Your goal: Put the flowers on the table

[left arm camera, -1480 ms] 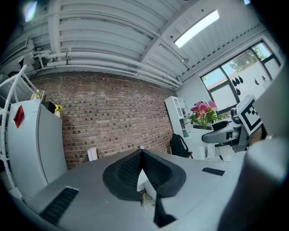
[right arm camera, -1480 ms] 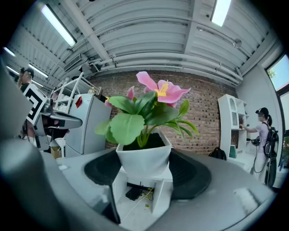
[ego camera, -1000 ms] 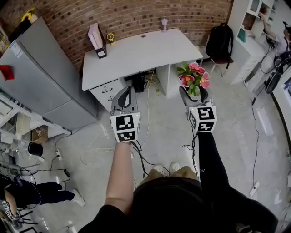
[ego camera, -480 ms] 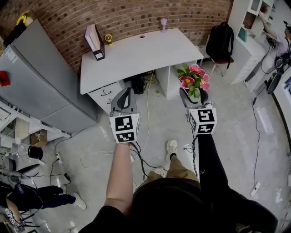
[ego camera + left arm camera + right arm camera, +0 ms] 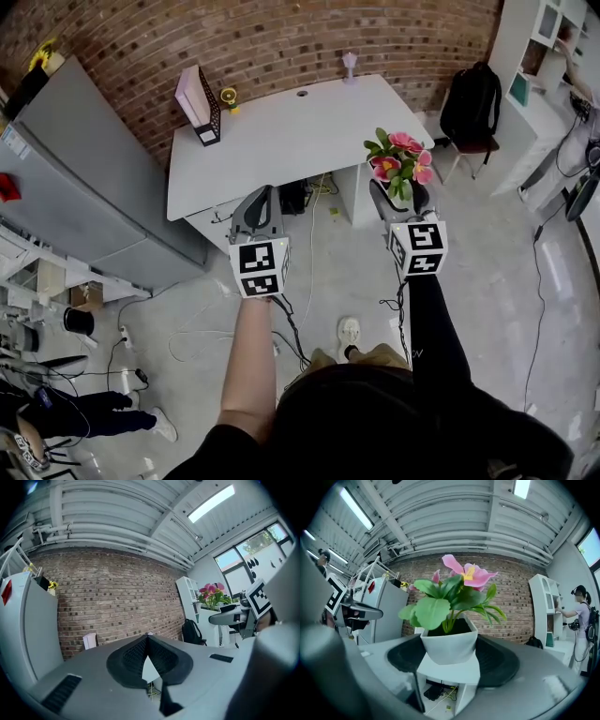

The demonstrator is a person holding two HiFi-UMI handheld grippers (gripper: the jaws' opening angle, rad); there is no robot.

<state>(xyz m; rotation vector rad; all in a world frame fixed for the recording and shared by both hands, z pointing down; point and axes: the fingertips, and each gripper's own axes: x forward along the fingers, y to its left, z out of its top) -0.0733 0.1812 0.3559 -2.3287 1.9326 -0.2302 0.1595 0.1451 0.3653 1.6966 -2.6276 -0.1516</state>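
Right tongs [image 5: 449, 656] clenched on the white pot [image 5: 449, 644] of the flowers [image 5: 466, 576], which hang over the floor just off the worktop [image 5: 281, 122] front right corner. Left tongs [image 5: 147, 660] pressed together, nothing in them. Step closer, lift the pot clear of the edge, hold it level, and set it well inside before you release. No readable writing, only square markers [image 5: 259, 265] on the cubes.

Flowers [image 5: 400, 161] off the table [image 5: 281, 127]
We saw pink blooms upright in a white pot [image 5: 449, 645], clamped by the right gripper [image 5: 397, 195] near its corner.
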